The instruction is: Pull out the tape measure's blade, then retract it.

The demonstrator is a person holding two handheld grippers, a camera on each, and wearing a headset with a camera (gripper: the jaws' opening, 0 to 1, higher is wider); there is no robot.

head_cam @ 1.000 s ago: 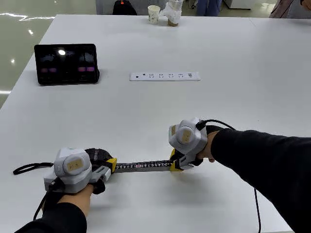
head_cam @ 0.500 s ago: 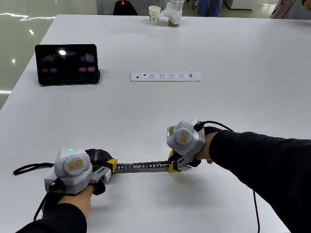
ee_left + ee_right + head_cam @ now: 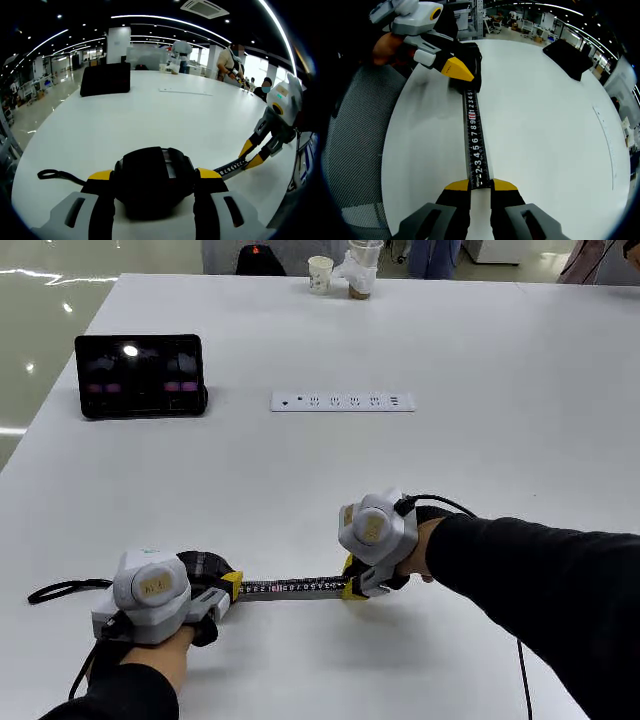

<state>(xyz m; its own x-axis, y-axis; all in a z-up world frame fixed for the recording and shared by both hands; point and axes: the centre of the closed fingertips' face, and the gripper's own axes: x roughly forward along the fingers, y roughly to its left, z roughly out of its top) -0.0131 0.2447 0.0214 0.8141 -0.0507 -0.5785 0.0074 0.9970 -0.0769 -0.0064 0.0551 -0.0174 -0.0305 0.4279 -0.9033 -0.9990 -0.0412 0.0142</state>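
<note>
A black tape measure case (image 3: 152,177) lies on the white table, clamped between the yellow-tipped jaws of my left gripper (image 3: 154,175). In the head view the case (image 3: 203,566) sits at the lower left under that gripper (image 3: 228,584). Its blade (image 3: 292,587) runs right along the tabletop, numbers up, to my right gripper (image 3: 352,586). The right gripper view shows the blade (image 3: 474,140) stretching from the case (image 3: 468,60) down to my right gripper (image 3: 480,185), which is shut on the blade's end. A black wrist strap (image 3: 57,175) trails from the case.
A black tablet (image 3: 140,374) stands at the far left of the table (image 3: 480,420), a white power strip (image 3: 342,401) lies in the middle. Paper cups (image 3: 320,273) stand at the far edge. A cable (image 3: 522,670) trails from my right arm. A person (image 3: 231,61) stands beyond the table.
My right gripper has slid left toward the case with the blade's end, so less blade lies between the grippers. The left gripper holds still.
</note>
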